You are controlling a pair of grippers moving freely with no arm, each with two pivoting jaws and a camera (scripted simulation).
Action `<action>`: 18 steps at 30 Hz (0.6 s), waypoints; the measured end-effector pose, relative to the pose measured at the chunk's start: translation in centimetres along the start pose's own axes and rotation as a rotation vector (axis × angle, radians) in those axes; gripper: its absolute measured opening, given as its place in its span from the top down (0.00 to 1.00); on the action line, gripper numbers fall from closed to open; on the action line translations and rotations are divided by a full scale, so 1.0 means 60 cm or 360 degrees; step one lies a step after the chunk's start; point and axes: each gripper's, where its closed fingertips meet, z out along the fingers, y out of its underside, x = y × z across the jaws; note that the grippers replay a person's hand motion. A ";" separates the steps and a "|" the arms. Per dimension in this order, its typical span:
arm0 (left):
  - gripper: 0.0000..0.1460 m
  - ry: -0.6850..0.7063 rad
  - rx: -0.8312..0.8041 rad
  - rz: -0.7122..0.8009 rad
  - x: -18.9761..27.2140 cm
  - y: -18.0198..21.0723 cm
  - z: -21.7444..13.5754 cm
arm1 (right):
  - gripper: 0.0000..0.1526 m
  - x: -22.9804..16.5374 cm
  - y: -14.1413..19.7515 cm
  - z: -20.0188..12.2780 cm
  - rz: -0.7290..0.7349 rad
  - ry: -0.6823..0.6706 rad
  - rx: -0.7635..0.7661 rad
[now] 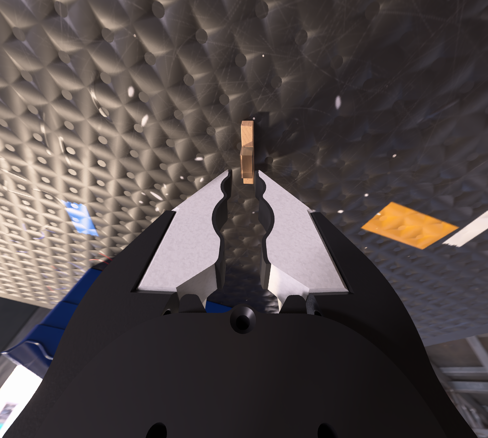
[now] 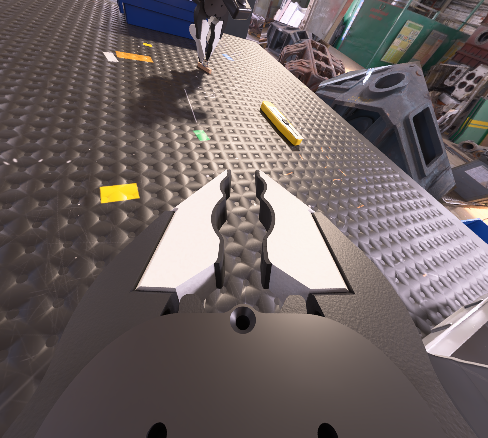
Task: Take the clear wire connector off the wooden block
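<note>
- Left gripper (image 1: 243, 174), centre frame: jaws apart, just above wooden block (image 1: 247, 134); clear wire connector (image 1: 247, 161) barely visible, so they may clamp wood instead.
- Right gripper (image 2: 243, 174), lower centre: jaws apart, empty, well away; unheld block may lift too.

left gripper (image 1: 243, 174) parted, right gripper (image 2: 243, 174) parted

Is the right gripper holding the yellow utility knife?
No. The right gripper is open and empty, and the yellow utility knife lies on the table farther ahead.
</note>
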 end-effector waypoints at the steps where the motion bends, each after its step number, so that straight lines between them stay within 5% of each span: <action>1: 0.89 0.0017 0.0016 -0.0040 0.002 -0.001 0.001 | 0.88 0.000 0.000 0.000 0.0000 -0.0001 0.0000; 18: 0.95 -0.0068 0.0194 -0.0085 0.009 -0.011 -0.038 | 0.88 -0.003 -0.012 -0.005 -0.0036 0.0006 0.0030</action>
